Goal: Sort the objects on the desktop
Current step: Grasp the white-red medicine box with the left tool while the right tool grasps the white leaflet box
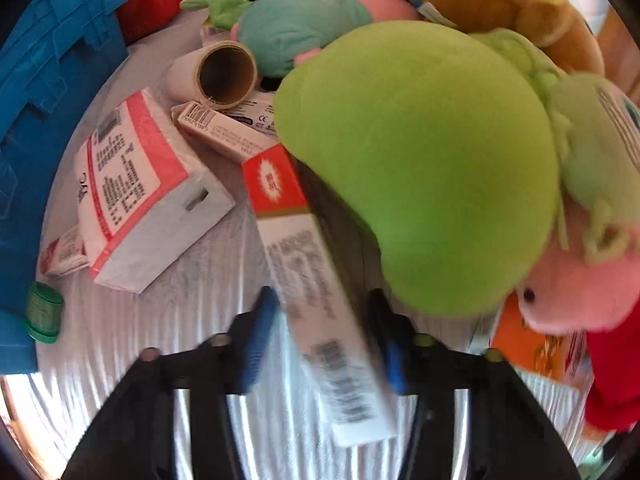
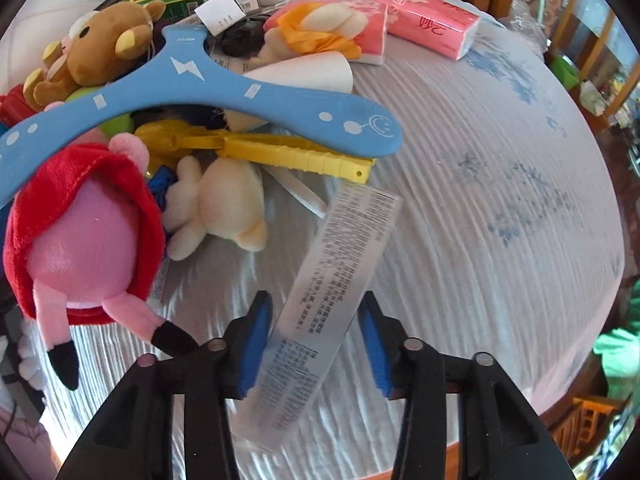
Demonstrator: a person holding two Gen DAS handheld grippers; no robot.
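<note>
table: ribbed white cloth, blue print [image 2: 500, 152] | right: wooden furniture [image 2: 592, 416] | bright daylight
</note>
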